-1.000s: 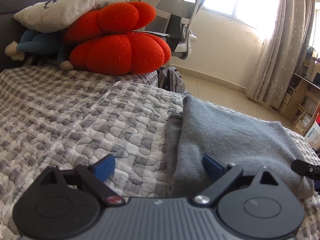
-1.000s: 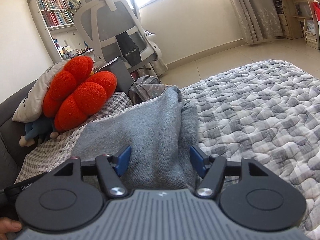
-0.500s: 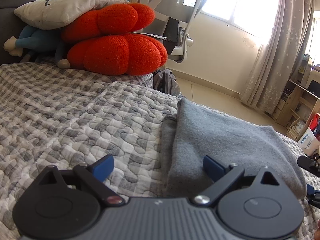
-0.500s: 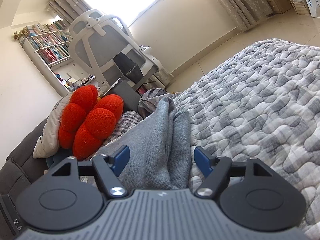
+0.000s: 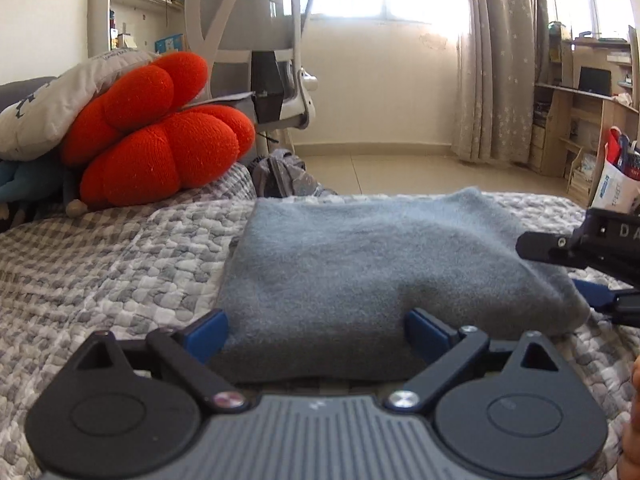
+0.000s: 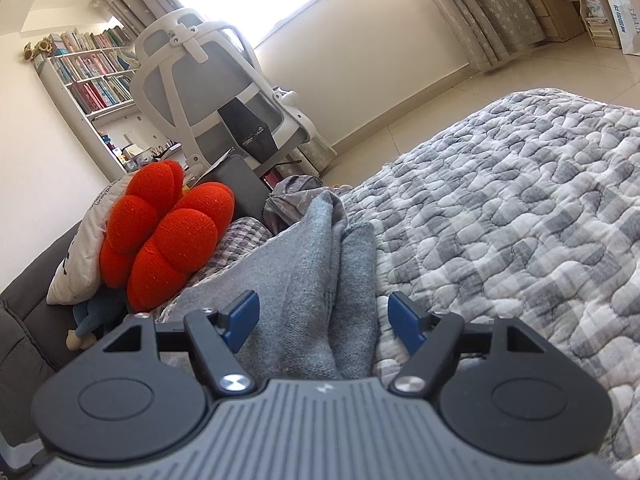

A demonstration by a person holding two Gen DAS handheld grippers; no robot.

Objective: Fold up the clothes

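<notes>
A grey folded garment lies on the quilted check bedspread. My left gripper is open at its near edge, and the folded cloth fills the gap between the blue pads without being pinched. In the right wrist view the same garment runs away from me as two long folds. My right gripper is open and straddles its near end, with both pads clear of the cloth. In the left wrist view the right gripper shows at the garment's right end.
A red flower-shaped cushion and a pale pillow lie at the head of the bed, on the left. A white office chair and a grey bag stand past the bed's far edge. Wooden shelves stand far right.
My left gripper slid right, so the garment's near edge now fills its gap instead of touching only the right finger. My right gripper's jaws widened a little and its view rolled.
</notes>
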